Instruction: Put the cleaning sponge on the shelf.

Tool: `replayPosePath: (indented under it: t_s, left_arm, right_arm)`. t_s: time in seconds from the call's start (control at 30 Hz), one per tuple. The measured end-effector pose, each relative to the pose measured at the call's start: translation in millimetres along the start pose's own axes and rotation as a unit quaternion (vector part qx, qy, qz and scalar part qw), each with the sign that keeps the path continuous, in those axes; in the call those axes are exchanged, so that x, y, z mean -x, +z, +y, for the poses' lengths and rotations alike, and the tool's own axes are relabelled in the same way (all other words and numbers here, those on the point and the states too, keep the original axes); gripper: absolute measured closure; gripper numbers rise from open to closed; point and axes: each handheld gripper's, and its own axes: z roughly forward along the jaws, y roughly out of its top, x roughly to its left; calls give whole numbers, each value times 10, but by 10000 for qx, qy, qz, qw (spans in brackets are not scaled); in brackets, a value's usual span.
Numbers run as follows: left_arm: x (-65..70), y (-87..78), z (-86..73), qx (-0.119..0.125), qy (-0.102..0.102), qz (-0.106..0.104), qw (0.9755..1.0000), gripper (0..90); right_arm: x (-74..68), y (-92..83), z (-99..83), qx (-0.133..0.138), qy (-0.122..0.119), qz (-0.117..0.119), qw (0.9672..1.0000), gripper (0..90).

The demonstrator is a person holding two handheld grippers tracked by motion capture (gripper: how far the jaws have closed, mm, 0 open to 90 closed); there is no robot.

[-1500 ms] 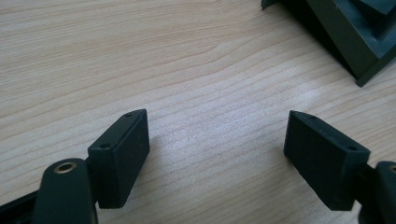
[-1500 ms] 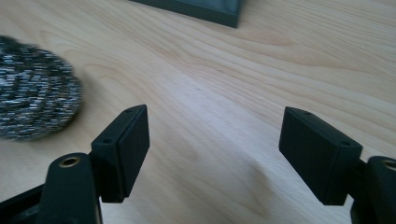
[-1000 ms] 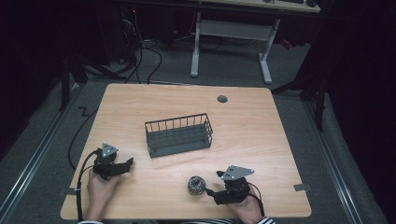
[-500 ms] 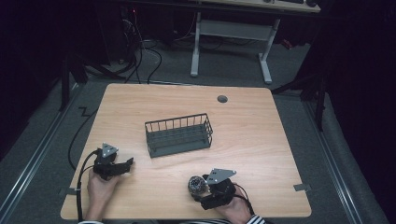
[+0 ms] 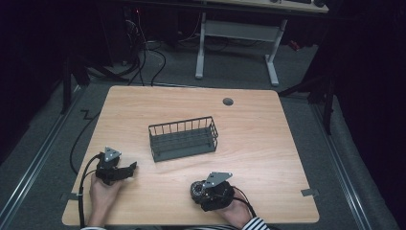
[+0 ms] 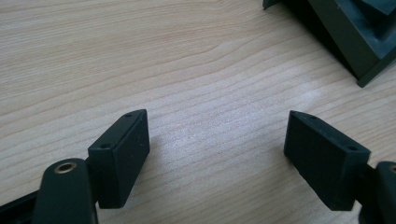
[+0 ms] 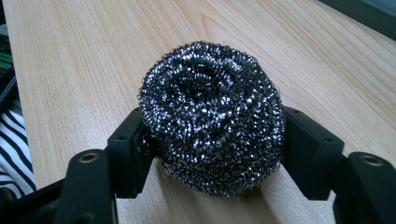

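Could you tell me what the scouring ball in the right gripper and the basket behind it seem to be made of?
Scouring ball: apparently steel wool, with shiny silver coiled strands. Basket: probably metal wire with a matte dark grey coating, judging by its thin, evenly spaced bars.

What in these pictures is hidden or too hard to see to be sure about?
- Steel wool ball: in the right gripper view its underside is hidden by its own bulk; in the high view the right tongs cover most of it.
- Wire basket: the left gripper view cuts it off at the top edge, leaving one dark corner.
- Round dark spot on the table: too small in the high view to identify.
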Motion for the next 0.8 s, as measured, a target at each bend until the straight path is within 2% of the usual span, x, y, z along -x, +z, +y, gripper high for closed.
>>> replayPosePath:
  t_s: [0.17,0.47,0.6,0.8]
  left_arm:
    - [1,0,0,2,-5,3,10000,226]
    - [2,0,-1,3,-5,7,10000,226]
    - [2,0,-1,2,-6,7,10000,227]
    - [2,0,-1,3,-8,7,10000,226]
  right_arm:
    - [0,-16,-1,17,-27,-39,10000,354]
    - [85,-124,30,189,180,57,9996,362]
    - [139,-221,100,298,201,46,9993,363]
    - [292,-402,288,503,259,29,9984,365]
